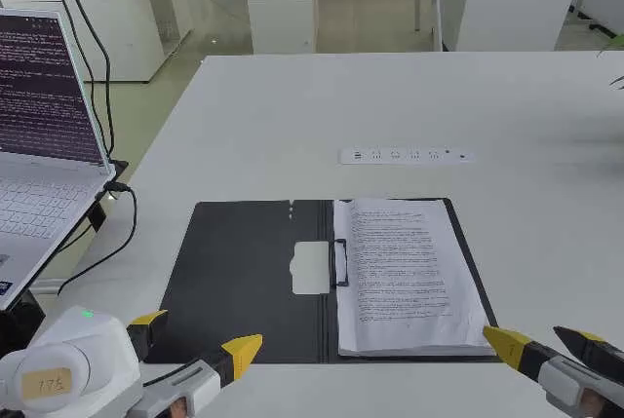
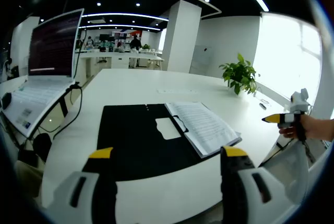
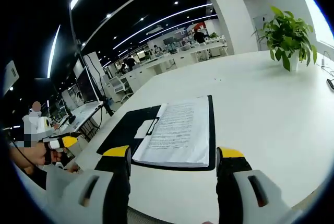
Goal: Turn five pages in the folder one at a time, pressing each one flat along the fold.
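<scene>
A black folder (image 1: 239,282) (image 2: 138,135) (image 3: 125,127) lies open on the white table. Its stack of printed pages (image 1: 405,272) (image 2: 201,125) (image 3: 177,130) rests flat on the right half, held at the spine by a black clip (image 1: 340,262). The left half is bare except for a white patch (image 1: 310,268). My left gripper (image 1: 195,335) (image 2: 167,156) hovers open at the folder's near left corner, holding nothing. My right gripper (image 1: 546,340) (image 3: 175,153) hovers open just off the near right corner of the pages, also holding nothing.
An open laptop (image 1: 39,145) (image 2: 44,72) sits at the left with a black cable (image 1: 112,243) trailing beside the folder. A white power strip (image 1: 405,156) lies beyond the folder. A potted plant (image 2: 240,78) (image 3: 287,36) stands far right.
</scene>
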Available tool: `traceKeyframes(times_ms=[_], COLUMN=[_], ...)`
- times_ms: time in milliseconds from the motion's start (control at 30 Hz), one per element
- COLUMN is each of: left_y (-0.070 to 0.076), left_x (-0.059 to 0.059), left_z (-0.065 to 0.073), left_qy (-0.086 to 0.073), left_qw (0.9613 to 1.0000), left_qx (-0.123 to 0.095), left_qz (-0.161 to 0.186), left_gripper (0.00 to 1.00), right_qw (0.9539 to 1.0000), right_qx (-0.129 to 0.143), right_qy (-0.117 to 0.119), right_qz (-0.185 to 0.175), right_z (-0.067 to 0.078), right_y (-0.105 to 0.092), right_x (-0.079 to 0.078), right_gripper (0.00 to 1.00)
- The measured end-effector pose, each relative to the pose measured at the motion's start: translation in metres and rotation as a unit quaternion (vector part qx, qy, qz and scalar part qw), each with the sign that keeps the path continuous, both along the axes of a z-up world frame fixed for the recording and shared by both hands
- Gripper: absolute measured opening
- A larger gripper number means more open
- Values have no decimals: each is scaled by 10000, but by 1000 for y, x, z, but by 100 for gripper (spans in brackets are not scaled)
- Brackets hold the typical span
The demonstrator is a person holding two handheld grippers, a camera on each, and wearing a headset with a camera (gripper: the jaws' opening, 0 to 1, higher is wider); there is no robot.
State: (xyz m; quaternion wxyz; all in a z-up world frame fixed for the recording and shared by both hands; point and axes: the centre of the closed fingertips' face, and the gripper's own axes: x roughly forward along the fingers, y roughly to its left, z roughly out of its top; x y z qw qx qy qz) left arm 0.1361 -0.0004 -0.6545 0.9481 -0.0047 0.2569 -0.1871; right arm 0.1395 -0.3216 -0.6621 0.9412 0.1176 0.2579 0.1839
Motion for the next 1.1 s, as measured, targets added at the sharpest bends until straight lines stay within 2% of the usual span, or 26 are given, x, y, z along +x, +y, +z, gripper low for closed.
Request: traceKeyframes(times_ms=[167, 567, 700, 967, 1033, 1100], left_y=[1, -3, -2, -3, -3, -2], left_x=[-2, -1, -1, -3, -2, -2], left_z=[-3, 1, 0, -4, -3, -3], left_qy=[57, 9, -6, 63, 15, 33], left_qw=[10000, 10000, 10000, 9999, 10000, 9999], left_qx=[33, -48, -59, -98, -86, -108], left_qz=[17, 34, 39, 17, 12, 22], left_gripper=[93, 92, 92, 92, 91, 91], right_qw=[10000, 10000, 10000, 10000, 10000, 10000], right_qx=[7, 18, 2, 22, 3, 3], right_qy=[11, -50, 0, 19, 17, 26], right_qz=[1, -21, -25, -53, -51, -42], right_z=[-2, 1, 0, -1, -2, -2], right_y=[-1, -3, -2, -2, -2, -2], right_x=[-1, 0, -1, -4, -4, -5], right_gripper=[73, 73, 73, 73, 73, 73])
